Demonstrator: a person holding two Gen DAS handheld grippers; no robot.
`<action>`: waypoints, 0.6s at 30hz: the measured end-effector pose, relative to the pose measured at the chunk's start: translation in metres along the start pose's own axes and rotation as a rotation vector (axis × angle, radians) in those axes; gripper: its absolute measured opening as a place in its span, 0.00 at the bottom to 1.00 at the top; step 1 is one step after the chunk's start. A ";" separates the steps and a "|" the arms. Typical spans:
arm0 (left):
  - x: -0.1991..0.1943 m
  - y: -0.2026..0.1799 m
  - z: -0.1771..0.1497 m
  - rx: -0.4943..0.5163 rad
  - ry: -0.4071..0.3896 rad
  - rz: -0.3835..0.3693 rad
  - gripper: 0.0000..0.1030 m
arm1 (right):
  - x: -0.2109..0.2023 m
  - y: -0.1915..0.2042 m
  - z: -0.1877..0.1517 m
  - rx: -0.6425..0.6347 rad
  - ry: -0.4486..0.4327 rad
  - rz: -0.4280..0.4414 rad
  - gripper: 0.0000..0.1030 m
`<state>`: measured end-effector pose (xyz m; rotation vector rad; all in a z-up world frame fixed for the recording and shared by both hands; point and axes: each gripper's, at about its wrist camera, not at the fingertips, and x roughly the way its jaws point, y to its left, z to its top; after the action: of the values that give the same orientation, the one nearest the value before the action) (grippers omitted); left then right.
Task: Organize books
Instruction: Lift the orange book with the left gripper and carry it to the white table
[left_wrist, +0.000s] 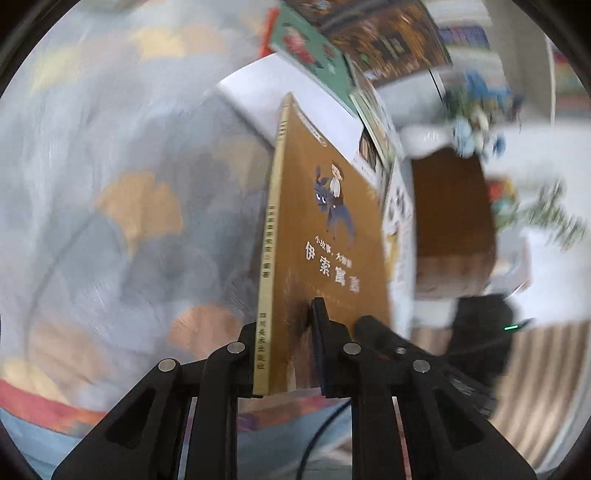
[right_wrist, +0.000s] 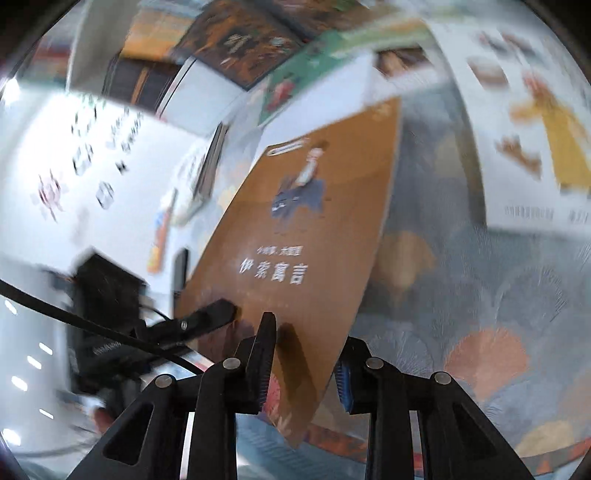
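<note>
Got my left gripper (left_wrist: 286, 354) and right gripper (right_wrist: 303, 365) both clamped on the brown book (left_wrist: 325, 236), keeping it tilted up off the patterned cloth (left_wrist: 110, 184) so I can shelve it.

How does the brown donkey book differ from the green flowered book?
The brown donkey book is held on edge, clamped by the left tool and right tool; the green flowered book lies flat. The brown book is uncovered; the green book sits partly under a dark book. Both are thin.
</note>
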<state>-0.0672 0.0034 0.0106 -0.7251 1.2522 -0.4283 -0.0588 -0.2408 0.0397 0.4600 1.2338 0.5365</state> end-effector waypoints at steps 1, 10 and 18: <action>-0.004 -0.007 0.003 0.059 0.002 0.032 0.15 | -0.001 0.012 -0.002 -0.034 -0.006 -0.047 0.28; -0.051 -0.014 0.026 0.253 -0.018 -0.034 0.14 | -0.023 0.073 -0.005 -0.178 -0.104 -0.145 0.30; -0.109 -0.006 0.061 0.311 -0.095 -0.085 0.15 | 0.001 0.156 0.022 -0.232 -0.187 -0.139 0.30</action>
<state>-0.0391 0.0871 0.0993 -0.5279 1.0381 -0.6355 -0.0586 -0.1174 0.1383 0.2212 1.0020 0.4991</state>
